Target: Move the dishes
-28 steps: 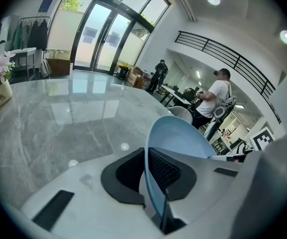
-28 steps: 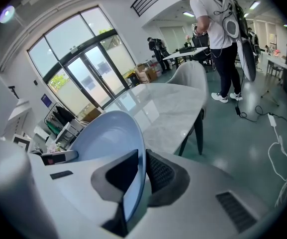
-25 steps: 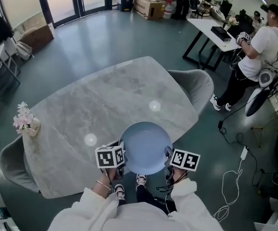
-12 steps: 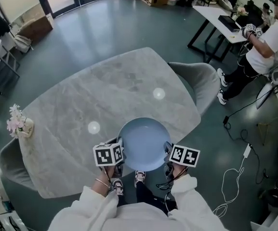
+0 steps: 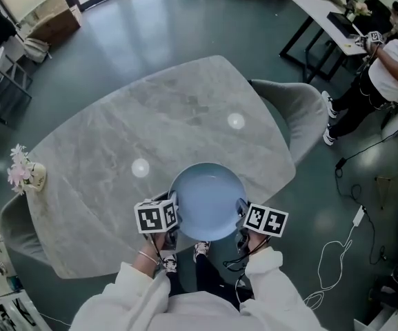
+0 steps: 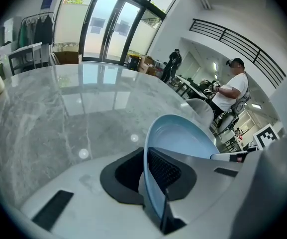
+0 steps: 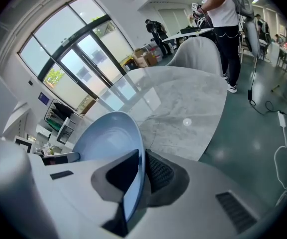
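Note:
A light blue dish (image 5: 207, 200) hangs over the near edge of the grey marble table (image 5: 116, 143), carried between both grippers. My left gripper (image 5: 172, 216) is shut on its left rim, and in the left gripper view the blue dish (image 6: 180, 136) stands between the black pads (image 6: 165, 169). My right gripper (image 5: 241, 216) is shut on the right rim; in the right gripper view the dish (image 7: 108, 138) runs edge-on through the jaws. The gap under the dish is hidden, so contact with the table cannot be told.
A small vase of pink flowers (image 5: 25, 173) stands at the table's left corner. Grey chairs (image 5: 296, 112) sit at the right and the lower left (image 5: 16, 226). A person (image 5: 392, 67) stands by a black-legged desk at the far right. Cables (image 5: 336, 254) lie on the floor.
Both grippers and the dish have moved forward over the table's near edge and sunk lower. Both grips look unchanged.

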Motion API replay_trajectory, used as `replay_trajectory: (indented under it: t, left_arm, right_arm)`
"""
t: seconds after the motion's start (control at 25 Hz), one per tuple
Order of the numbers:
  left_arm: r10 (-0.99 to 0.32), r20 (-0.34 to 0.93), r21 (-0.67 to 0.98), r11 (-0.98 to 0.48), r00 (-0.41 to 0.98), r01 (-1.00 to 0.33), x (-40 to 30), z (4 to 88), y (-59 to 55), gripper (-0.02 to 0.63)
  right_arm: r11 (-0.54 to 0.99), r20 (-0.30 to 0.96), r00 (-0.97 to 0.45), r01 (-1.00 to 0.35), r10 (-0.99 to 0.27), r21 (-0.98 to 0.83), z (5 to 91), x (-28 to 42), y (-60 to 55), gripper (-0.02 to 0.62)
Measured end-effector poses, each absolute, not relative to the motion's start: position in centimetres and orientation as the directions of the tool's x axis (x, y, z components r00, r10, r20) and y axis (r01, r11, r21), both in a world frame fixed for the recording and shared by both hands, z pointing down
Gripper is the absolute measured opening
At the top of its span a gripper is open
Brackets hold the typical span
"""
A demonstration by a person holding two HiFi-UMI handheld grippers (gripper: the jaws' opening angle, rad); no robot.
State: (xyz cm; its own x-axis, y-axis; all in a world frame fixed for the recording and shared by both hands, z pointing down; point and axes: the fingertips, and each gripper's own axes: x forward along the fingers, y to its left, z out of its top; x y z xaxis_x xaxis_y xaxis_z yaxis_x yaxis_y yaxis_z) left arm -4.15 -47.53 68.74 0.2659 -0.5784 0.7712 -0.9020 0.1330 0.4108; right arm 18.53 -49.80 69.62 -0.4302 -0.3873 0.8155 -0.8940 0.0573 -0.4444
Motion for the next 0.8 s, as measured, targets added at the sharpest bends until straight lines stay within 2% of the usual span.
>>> replay_trajectory:
  t: [0.8]
  left_arm:
    - [-0.569,0.777,0.413,0.137,0.270,-0.900,-3.7,70.3,-49.8,0.026]
  right_arm:
    - [0.029,0.814,-0.427,-0.891,-0.395,-0.453,70.8,19.1,-51.8,0.092]
